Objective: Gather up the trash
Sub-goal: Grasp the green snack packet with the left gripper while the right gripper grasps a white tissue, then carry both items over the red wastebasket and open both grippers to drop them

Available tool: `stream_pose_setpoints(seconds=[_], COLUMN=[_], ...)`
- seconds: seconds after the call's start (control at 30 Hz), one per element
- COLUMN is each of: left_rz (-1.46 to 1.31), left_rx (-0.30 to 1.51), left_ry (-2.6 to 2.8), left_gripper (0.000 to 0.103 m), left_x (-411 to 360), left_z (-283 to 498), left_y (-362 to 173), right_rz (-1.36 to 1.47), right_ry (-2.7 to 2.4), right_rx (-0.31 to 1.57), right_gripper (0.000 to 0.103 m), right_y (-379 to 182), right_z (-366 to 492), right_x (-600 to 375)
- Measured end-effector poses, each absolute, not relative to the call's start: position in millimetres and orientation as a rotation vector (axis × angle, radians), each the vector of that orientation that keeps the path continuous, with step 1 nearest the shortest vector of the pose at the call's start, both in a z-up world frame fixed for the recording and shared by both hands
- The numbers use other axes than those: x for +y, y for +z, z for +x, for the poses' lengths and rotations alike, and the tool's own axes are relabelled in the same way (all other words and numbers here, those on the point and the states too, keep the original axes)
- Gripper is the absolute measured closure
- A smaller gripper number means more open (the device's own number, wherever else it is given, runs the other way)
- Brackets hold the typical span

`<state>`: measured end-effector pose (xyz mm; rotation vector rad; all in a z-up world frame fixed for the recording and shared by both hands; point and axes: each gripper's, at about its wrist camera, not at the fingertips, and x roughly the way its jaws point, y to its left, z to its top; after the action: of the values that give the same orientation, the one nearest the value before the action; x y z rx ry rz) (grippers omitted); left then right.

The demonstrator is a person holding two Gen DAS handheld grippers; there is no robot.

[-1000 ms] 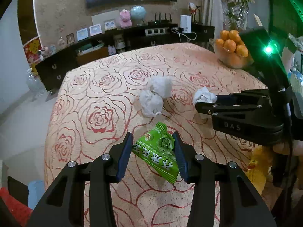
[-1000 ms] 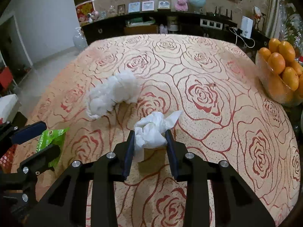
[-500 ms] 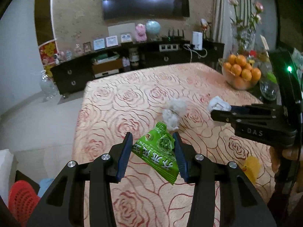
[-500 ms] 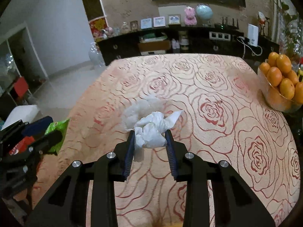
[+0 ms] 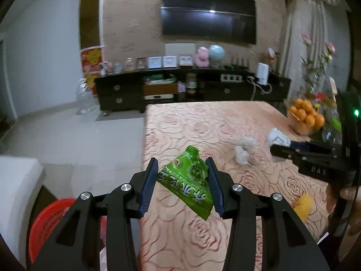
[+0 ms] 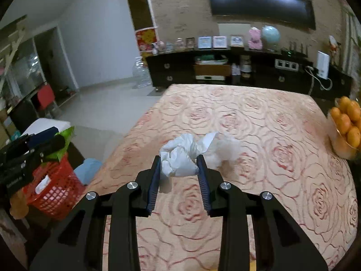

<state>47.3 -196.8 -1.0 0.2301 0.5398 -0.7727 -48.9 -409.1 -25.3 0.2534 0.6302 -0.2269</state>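
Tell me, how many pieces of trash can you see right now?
3. A green plastic snack wrapper is held in the left tongs, a crumpled white paper wad in the right tongs, and a fluffy white tissue clump lies on the rose-patterned table. Others may be hidden.

We see a table [image 6: 259, 122] covered in a peach cloth with red roses. On it lie a fluffy white wad [image 5: 244, 150] and, at its right edge, a glass bowl of oranges [image 5: 304, 118].
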Motion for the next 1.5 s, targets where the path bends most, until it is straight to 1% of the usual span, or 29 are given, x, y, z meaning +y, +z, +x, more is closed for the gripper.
stream_pose_setpoints(seconds=[0.3, 0.53, 0.83, 1.13, 1.23, 1.3, 1.4, 1.43, 1.5], left_rz=[0.193, 0.188, 0.176, 0.155, 0.149, 0.146, 0.137, 0.136, 0.131], left_rx=[0.547, 0.585, 0.617, 0.651, 0.656, 0.660, 0.661, 0.659, 0.653], left_ry=[-0.516, -0.296, -0.217, -0.194, -0.199, -0.203, -0.213, -0.213, -0.215], left_gripper=[0.061, 0.061, 0.061, 0.061, 0.060, 0.057, 0.045, 0.044, 0.037], left_x=[-117, -56, -26, -10, -9, -8, -7, -6, -7], left_z=[63, 72, 81, 88, 90, 91, 90, 90, 89], left_y=[3, -4, -9, -14, -14, -15, -14, -15, -14], right_rz=[0.188, 0.158, 0.101, 0.032, 0.020, 0.017, 0.020, 0.025, 0.034], right_ry=[-0.084, 0.052, 0.197, 0.295, 0.311, 0.317, 0.309, 0.304, 0.294], right_rx=[0.628, 0.647, 0.692, 0.720, 0.735, 0.742, 0.736, 0.734, 0.731], right_gripper=[0.072, 0.072, 0.072, 0.071, 0.067, 0.057, 0.047, 0.045, 0.043], right_y=[-10, -8, -16, -27, -30, -31, -32, -31, -31], right_z=[-17, 7, 37, 49, 53, 54, 53, 53, 52], right_x=[-342, -284, -216, -175, -169, -167, -167, -169, -173])
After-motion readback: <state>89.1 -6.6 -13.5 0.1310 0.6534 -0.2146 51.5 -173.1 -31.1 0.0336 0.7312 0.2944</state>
